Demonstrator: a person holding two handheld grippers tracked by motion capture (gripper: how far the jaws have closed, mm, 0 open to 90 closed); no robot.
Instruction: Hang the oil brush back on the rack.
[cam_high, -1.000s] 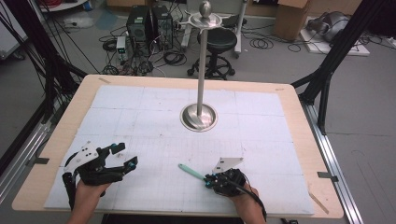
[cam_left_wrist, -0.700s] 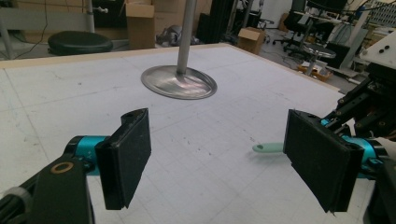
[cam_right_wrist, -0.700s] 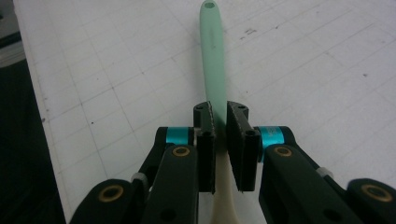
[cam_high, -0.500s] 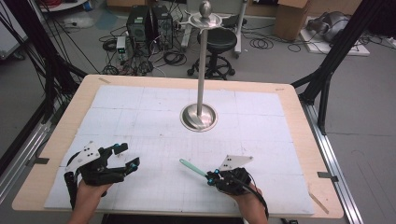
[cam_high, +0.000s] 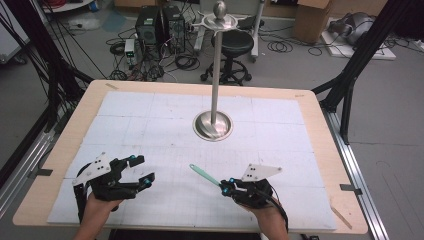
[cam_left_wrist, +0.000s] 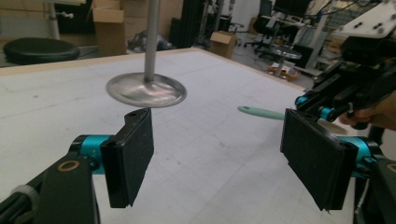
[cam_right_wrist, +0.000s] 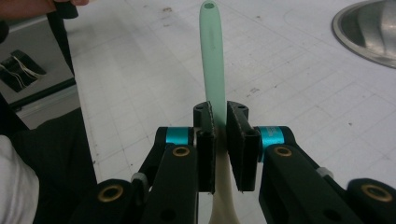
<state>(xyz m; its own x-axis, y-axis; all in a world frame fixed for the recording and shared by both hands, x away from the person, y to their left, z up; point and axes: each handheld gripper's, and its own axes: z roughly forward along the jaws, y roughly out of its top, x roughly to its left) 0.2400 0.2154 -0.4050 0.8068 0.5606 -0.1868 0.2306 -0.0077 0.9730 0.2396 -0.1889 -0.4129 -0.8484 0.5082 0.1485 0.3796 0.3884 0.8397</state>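
- Workshop clutter, a stool (cam_high: 235, 47) and computer boxes on the floor, lies beyond a wooden desk (cam_high: 320, 150) covered with a white gridded mat (cam_high: 150, 125).
- Held thing: a slim utensil (cam_high: 204, 175) with a mint-green handle and a cream lower part, perhaps a small spatula or spoon; its working end is hidden behind the jaws, so I cannot tell which.
- Right gripper (cam_high: 229, 187) is clamped on the utensil: in the right gripper view the two pads press on it where green meets cream, with the green handle (cam_right_wrist: 212, 56) running straight out ahead of the jaws and the cream end trailing back beneath them.
- Handle tip has a small hole, which probably explains the grip: holding low down leaves the holed end free and leading, likely for hanging.
- From above, the utensil sticks out up and to the left of the right gripper, over the near middle of the mat; whether it is lifted clear I cannot tell.
- Stand (cam_high: 214, 125), a metal pole on a round base with a pronged top, rises at mid-desk, well apart from the utensil and beyond it; the handle points roughly to its left.
- Left gripper (cam_high: 141, 170) hovers low over the near left of the mat, jaws wide apart with nothing between them, seemingly waiting; its own view looks across at the stand's base (cam_left_wrist: 145, 89) and the green handle (cam_left_wrist: 261, 112).
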